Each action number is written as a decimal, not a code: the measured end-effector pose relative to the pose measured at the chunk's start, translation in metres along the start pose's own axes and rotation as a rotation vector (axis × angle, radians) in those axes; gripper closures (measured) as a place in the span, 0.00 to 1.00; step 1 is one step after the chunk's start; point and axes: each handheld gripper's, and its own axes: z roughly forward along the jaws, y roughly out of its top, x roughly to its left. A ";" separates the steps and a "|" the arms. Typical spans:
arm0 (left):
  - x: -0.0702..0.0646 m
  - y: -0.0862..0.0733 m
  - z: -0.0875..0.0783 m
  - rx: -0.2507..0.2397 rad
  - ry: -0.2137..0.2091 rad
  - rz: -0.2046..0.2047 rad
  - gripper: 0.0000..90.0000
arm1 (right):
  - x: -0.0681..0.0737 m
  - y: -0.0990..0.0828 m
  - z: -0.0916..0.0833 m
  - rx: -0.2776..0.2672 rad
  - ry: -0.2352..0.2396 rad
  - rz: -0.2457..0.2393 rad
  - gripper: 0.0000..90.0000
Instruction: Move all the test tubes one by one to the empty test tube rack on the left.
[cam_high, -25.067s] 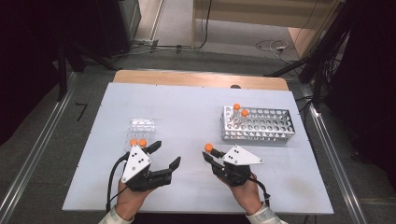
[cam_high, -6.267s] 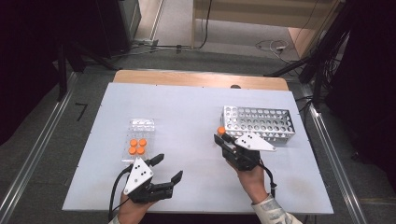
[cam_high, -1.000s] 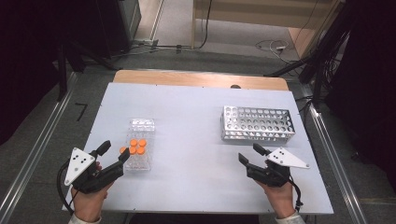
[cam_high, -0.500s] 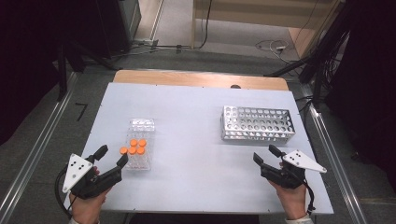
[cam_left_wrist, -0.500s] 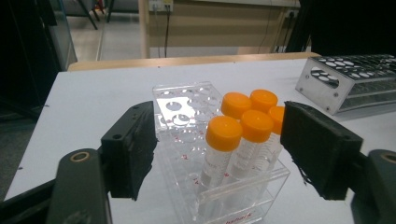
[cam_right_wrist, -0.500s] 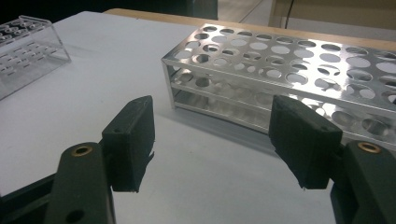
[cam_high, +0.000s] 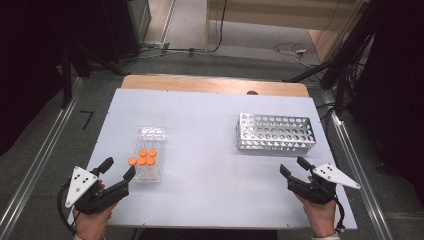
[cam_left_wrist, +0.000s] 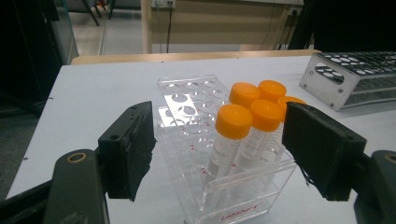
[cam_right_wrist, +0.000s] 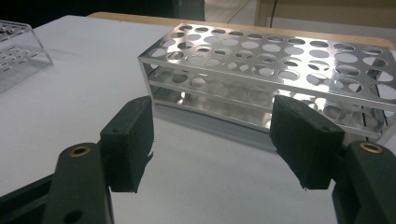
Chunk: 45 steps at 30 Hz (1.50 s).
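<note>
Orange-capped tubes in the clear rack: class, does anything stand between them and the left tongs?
Nothing visible does. The left tongs stand open, and the orange-capped tubes in the clear rack sit just ahead of them, with no other object between.

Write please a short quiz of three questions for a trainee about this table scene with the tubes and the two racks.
1. Multiple choice: where do the orange-capped tubes stand? A) in the metal rack B) in the clear plastic rack C) loose on the table
2. True or false: the left gripper is shut on a tube.
3. How many orange caps can you count in the left gripper view?

Key
1. B. All the tubes stand at the near end of the clear plastic rack; the holes of the metal rack are empty.
2. False. Its jaws are open, with the tubes seen between them, untouched. The right gripper is open too, in front of the metal rack.
3. Five.
</note>
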 end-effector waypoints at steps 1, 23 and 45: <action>0.001 -0.001 0.000 0.001 0.000 -0.002 0.28 | -0.001 0.000 0.000 -0.001 -0.002 -0.001 0.32; 0.014 -0.011 -0.001 0.028 0.030 -0.004 0.28 | -0.023 -0.010 -0.012 0.006 -0.084 0.020 0.30; 0.034 -0.018 0.001 0.075 0.134 -0.050 0.28 | -0.040 -0.018 -0.014 0.044 -0.153 0.048 0.23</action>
